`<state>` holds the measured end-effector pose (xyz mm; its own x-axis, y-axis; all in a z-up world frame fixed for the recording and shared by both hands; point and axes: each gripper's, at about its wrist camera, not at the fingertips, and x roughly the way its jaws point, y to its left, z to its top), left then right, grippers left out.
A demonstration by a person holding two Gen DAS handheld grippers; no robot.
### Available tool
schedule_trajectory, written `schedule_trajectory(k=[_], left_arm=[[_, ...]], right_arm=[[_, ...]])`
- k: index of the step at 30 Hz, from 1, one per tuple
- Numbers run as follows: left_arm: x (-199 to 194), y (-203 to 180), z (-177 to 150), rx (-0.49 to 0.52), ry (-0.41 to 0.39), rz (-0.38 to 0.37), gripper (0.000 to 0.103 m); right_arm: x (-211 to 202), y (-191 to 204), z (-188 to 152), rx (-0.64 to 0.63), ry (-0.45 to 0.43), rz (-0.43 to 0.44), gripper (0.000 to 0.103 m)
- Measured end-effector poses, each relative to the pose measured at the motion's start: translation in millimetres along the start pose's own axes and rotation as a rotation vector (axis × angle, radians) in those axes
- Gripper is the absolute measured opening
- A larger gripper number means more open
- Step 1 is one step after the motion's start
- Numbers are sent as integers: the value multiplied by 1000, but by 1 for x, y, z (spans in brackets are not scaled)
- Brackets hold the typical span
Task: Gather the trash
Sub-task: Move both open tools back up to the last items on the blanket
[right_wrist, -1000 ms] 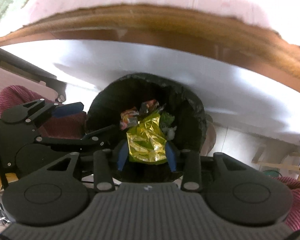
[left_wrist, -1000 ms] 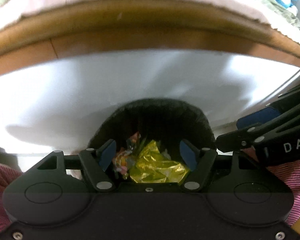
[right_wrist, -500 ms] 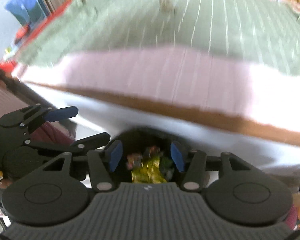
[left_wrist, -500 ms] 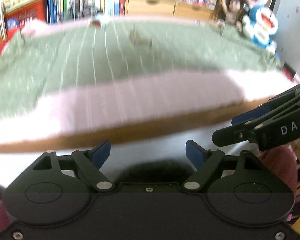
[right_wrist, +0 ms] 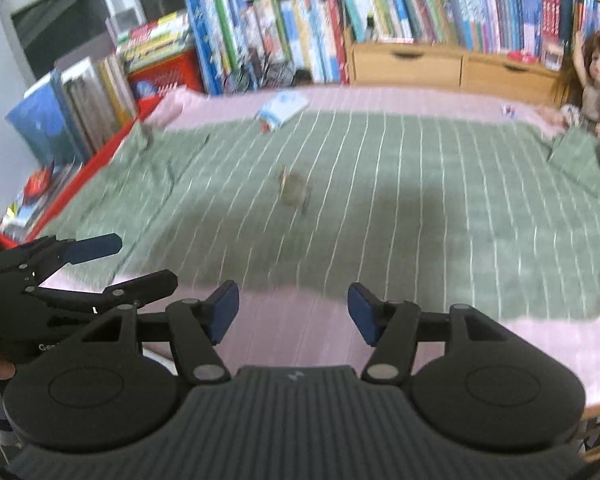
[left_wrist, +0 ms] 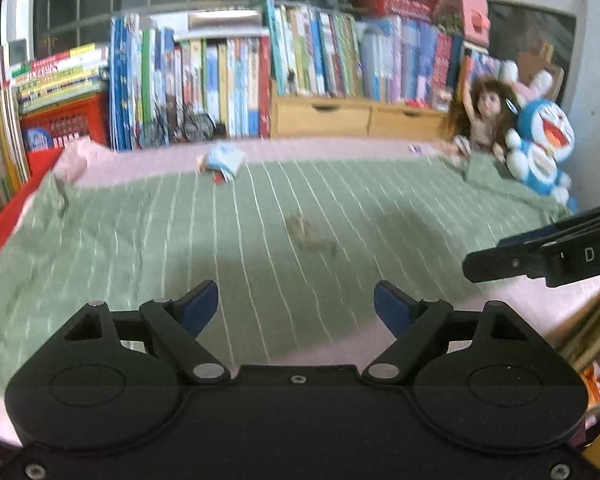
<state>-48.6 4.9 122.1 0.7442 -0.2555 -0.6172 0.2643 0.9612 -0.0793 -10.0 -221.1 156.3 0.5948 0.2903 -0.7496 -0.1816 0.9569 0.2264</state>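
Left wrist view: left hand-held gripper jaws opening, nothing between | right hand-held gripper same, empty too | brownish scrap mid-bed on green blanket, blue packet further back | guessing both are spread ready to grab

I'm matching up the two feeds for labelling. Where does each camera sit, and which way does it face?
Left wrist: on the left gripper, facing across the green striped bedspread to the bookshelf; its blue-padded fingers, jaws opening and empty, and the right gripper show.
Right wrist: on the right gripper, same direction; own opening fingers and the left gripper show.
Shared: crumpled brownish scrap, long-haired doll.
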Motion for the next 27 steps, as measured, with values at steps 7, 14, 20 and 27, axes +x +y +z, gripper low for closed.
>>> schedule_trajectory(k=[7,14,20,27], left_arm=[[42,24,58,-3,-27,42,85],[114,58,115,-43,-14,42,86],[199,79,145,-50,-6,34,87],[293,97,157,-103,49,75,86]], right_arm=[[31,-9,36,-3,-7,-29,72],[84,3,59,-55,60,-44,72],[136,11,68,-79,117,-9,72],[184,10,78,-109,171,21,72]])
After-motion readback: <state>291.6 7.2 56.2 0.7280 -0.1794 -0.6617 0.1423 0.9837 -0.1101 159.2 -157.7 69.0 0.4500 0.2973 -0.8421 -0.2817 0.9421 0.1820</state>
